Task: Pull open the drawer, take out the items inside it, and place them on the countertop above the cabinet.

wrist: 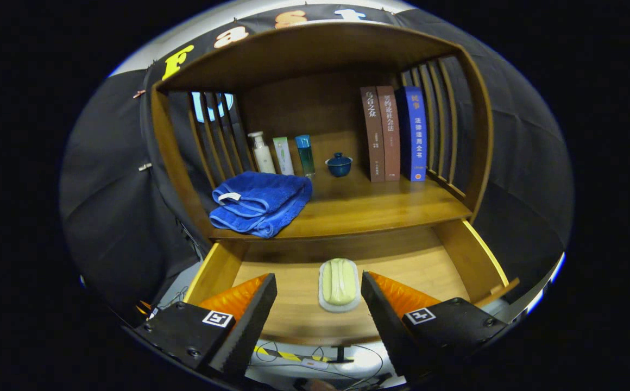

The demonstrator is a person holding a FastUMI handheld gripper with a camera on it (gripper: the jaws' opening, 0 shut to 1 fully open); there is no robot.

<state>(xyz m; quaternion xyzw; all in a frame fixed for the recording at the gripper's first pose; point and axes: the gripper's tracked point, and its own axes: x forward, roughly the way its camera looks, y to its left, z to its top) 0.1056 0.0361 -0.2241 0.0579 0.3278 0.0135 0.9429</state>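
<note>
Gripper [319,296] fingers are seen spread wide apart in the gripper view, with nothing pressed between them; they are held above the front part of the drawer [478,255], which is already pulled out below the countertop [369,209]. That first step of the task is judged done.

With the drawer taken as the landmark: a pale green soap bar in a white dish [339,284] is seen lying on the drawer floor, roughly at its middle, lengthwise between the two fingers and apart from both. No other item is made out on the visible part of the floor, though the strip nearest the front is partly hidden by the fingers.

Above the drawer, the countertop is already occupied. A folded blue towel [260,202] is laid at its front left corner. Behind it, against the back panel, three slim bottles [283,155] are stood in a row, with a small dark lidded cup [339,164] beside them. To the right, three books [395,133] are stood upright. Free surface is left in the middle.

Remaining, as judged: the soap dish is yet to be grasped, lifted out and set on the countertop.
</note>
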